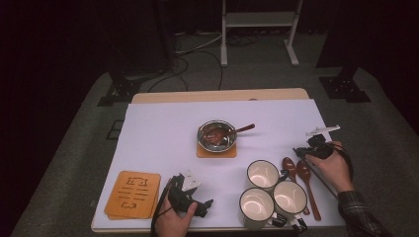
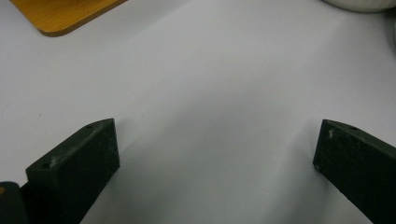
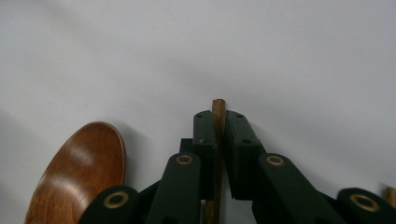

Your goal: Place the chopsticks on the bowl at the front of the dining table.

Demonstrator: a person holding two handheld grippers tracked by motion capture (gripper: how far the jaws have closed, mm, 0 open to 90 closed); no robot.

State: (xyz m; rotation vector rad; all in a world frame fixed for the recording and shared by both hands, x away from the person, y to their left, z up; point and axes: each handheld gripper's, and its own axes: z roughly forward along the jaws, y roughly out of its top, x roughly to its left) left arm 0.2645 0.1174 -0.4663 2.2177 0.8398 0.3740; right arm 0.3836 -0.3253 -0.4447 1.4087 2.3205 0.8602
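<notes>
Three mugs [image 1: 269,190] and spoons [image 1: 301,173] crowd the near right; bare sheet [image 1: 163,133] lies open left of the bowl [image 1: 216,135].

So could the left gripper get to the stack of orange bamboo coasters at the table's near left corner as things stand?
Probably yes. The left gripper has its jaws open with nothing between them, and only bare white table cover lies between it and the orange bamboo coasters just to its left.

A wooden table [image 1: 217,95] under a white cover [image 1: 163,133] stands on grey carpet [image 1: 74,148] in a dark room, cables [image 1: 197,54] trailing across the floor beside a white metal stand [image 1: 259,22] behind it.
</notes>
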